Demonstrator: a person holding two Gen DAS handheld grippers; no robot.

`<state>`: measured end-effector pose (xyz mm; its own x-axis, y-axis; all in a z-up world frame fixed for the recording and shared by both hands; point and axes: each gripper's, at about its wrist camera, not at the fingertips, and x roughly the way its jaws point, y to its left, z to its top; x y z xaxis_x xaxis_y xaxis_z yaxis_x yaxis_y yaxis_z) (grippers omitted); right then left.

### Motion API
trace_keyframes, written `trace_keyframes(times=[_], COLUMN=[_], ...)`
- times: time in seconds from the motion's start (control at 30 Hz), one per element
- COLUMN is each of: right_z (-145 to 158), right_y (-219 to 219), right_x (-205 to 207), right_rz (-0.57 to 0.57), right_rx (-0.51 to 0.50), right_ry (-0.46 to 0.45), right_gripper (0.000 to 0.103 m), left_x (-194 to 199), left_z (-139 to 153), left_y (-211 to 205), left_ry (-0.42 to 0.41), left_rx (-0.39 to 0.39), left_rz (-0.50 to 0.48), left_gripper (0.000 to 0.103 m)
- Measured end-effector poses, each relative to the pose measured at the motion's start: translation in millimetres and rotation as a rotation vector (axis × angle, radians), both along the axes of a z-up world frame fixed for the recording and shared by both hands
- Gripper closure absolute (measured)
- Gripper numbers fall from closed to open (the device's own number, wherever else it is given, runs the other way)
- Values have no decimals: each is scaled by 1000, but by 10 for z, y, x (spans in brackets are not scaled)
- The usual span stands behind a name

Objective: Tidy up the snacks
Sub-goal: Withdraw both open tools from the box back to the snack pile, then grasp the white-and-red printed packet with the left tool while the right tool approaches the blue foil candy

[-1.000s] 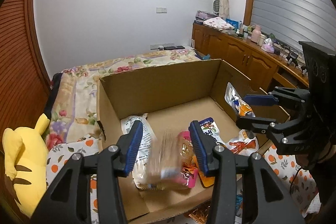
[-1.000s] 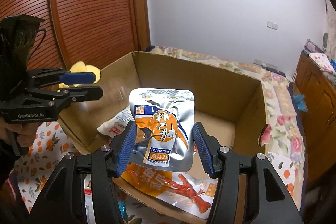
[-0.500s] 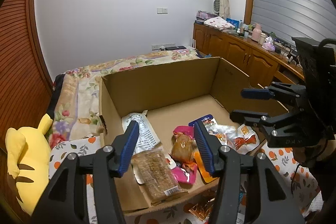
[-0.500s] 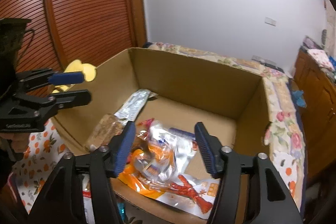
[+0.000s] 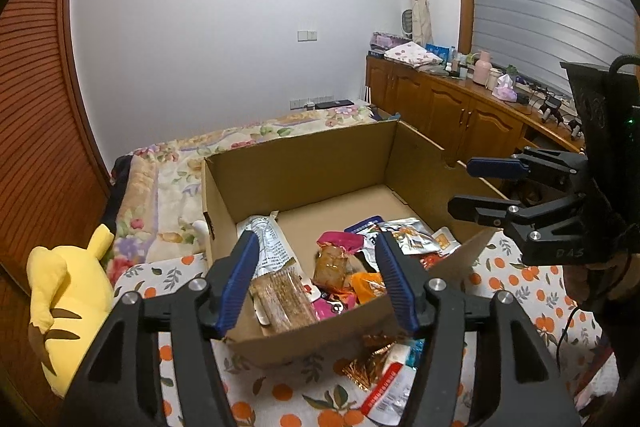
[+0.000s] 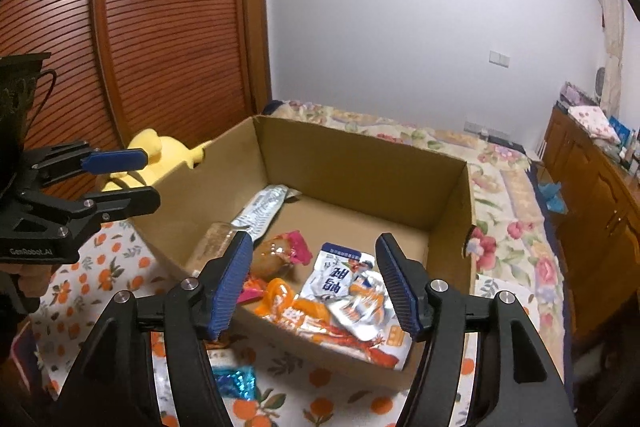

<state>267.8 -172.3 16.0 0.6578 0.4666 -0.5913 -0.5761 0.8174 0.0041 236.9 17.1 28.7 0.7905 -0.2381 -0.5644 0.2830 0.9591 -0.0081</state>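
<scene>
Bedroom setting: a cardboard box (image 5: 304, 163) is placed on an orange-print cloth (image 5: 280, 395). Snack packets (image 6: 344, 291) are piled at its near end. Left gripper (image 5: 318, 281) and right gripper (image 6: 314, 285) are held wide, empty. Loose packets (image 5: 384, 379) outside risk being overlooked.

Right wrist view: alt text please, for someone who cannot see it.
The open right gripper hangs empty above a cardboard box holding loose snack packets, among them a silver and orange pouch and a long silver packet. The left gripper, also open, is at the left by a yellow plush toy; a blue wrapper lies outside on the orange-print cloth.
</scene>
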Motion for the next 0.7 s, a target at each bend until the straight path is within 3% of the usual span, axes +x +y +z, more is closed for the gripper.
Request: trace_keyframes(times=[0.17, 0.43, 0.7], right_z=[72, 114, 28], right_y=[-63, -167, -215], right_x=[-184, -494, -769], right_rz=[-7, -14, -9], right_rx=[13, 23, 20], right_ry=[-9, -17, 2], right_gripper=[35, 33, 33], left_x=[-186, -473, -689], left_z=[31, -118, -484], left_y=[-1, -68, -185], left_ry=[-16, 15, 93], left_rx=[-12, -22, -38], left_rz=[0, -23, -33], left_gripper=[29, 28, 28])
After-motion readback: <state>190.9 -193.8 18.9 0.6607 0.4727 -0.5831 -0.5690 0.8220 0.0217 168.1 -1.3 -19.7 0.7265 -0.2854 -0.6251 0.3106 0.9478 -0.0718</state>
